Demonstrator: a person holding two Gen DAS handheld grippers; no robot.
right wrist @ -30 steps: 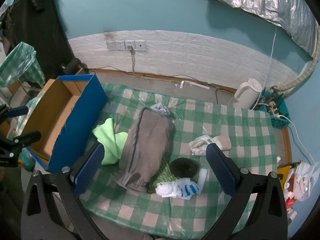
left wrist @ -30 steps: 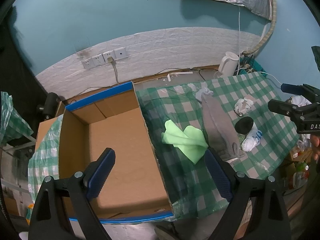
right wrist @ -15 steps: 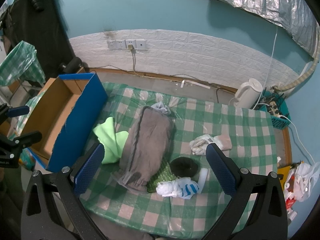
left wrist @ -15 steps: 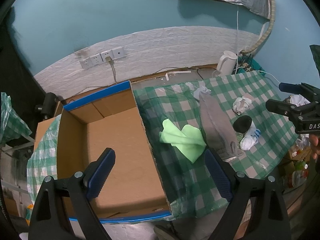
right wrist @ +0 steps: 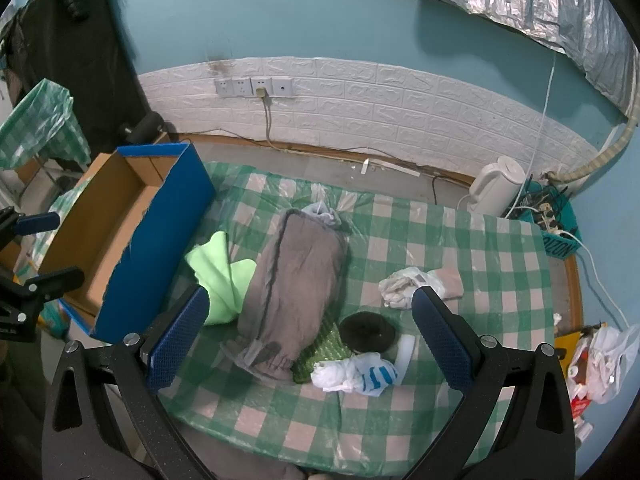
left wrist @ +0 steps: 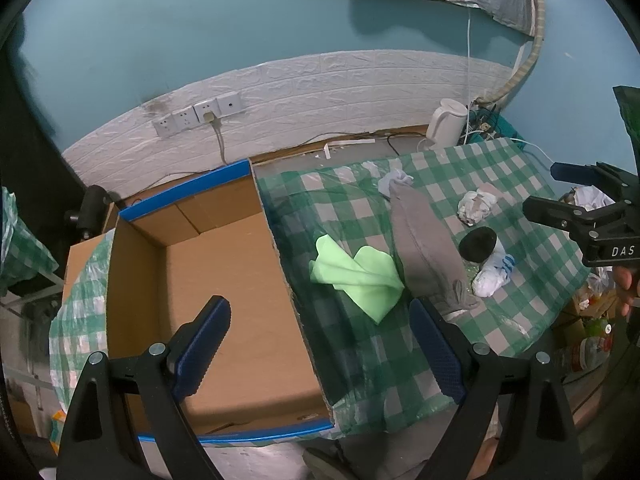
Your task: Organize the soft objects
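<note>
Checked tablecloth, cardboard box bare inside, clothes beside it, left gripper and right gripper spread

left gripper: jaws wide apart, empty, aimed 12 o'clock | right gripper: jaws wide apart, empty, aimed 12 o'clock
</note>
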